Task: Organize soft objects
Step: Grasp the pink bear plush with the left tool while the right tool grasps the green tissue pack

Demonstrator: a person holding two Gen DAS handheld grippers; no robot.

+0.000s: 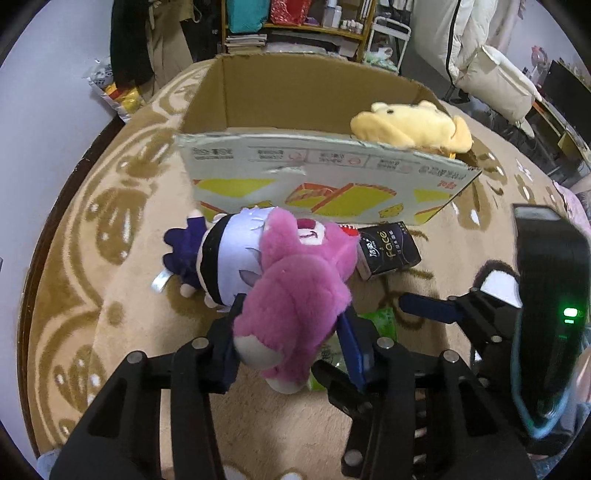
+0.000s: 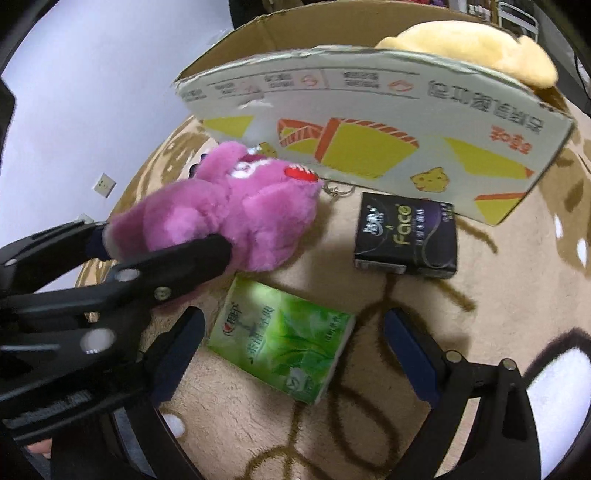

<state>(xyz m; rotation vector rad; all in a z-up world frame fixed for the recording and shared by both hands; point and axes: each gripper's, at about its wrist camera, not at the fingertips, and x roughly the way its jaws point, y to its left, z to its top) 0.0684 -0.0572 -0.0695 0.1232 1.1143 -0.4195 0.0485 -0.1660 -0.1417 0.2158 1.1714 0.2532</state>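
My left gripper (image 1: 291, 332) is shut on a pink plush bear (image 1: 295, 288), squeezing its lower body just above the rug. Behind the bear lies a small doll (image 1: 221, 258) with pale hair and a dark blue outfit. An open cardboard box (image 1: 314, 173) stands past them, with a yellow plush (image 1: 410, 125) resting in its right end. In the right wrist view my right gripper (image 2: 295, 350) is open, its fingers on either side of a green tissue pack (image 2: 284, 343) without touching it. The pink plush bear (image 2: 221, 210) and my left gripper (image 2: 155, 240) show at the left there.
A black tissue pack (image 2: 406, 236) lies on the beige patterned rug (image 2: 461, 314) in front of the box wall (image 2: 369, 122). A key ring (image 2: 338, 192) lies beside it. Shelves (image 1: 295, 26), hanging clothes and a white padded seat (image 1: 495, 81) stand beyond the rug.
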